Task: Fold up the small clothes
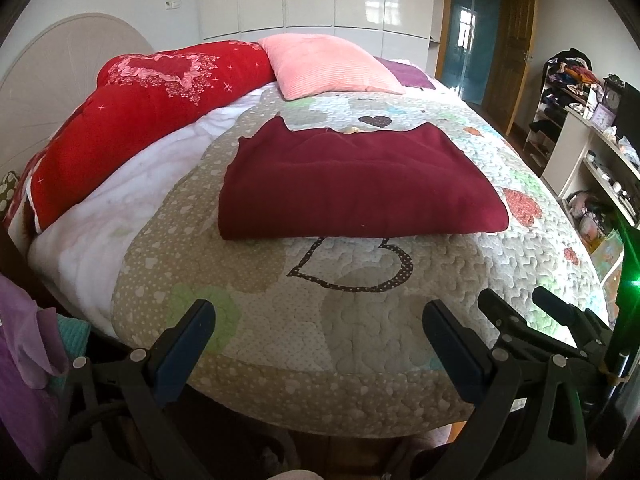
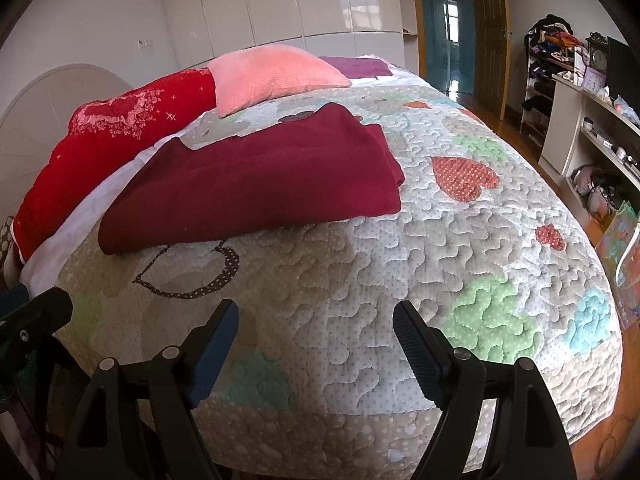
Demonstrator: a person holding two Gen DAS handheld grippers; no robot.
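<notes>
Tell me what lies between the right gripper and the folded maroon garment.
Only bare quilt lies between the right gripper and the maroon garment, including a dotted heart outline; the right wrist view shows it.

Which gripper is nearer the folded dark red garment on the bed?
Left, slightly. The left gripper sits open straight in front of the dark red garment, apart from it. The right gripper, also open, sits off toward its right end, also apart.
</notes>
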